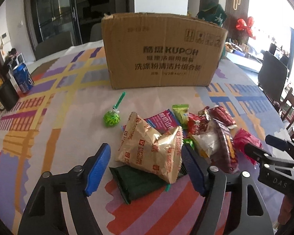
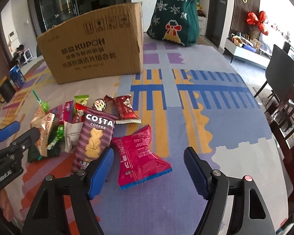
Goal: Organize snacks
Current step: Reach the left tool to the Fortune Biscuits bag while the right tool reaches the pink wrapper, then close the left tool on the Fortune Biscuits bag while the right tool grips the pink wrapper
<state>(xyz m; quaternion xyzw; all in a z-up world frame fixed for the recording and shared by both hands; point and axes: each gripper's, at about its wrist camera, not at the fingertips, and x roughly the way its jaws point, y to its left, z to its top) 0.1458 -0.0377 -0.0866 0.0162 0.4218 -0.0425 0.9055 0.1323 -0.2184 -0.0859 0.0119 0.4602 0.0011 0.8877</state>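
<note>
Cardboard box (image 1: 162, 52) hides its inside. Left gripper (image 1: 147, 166), tilted down, jaws spread around the beige biscuit packet (image 1: 152, 150); right gripper (image 2: 149, 168) spread around the pink packet (image 2: 139, 156) on the tablecloth (image 2: 215, 117).

The cardboard box (image 1: 162, 52) reads KUPOH above Chinese lines; the purple packet (image 2: 96, 135) says COSTA COFFEE; the tan bag (image 1: 151, 148) seemingly FORTUNE BISCUITS.

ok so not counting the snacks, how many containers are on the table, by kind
cardboard box: 1
blue soda can: 1
dark mug: 1
green knitted bag: 1
total: 4
</note>
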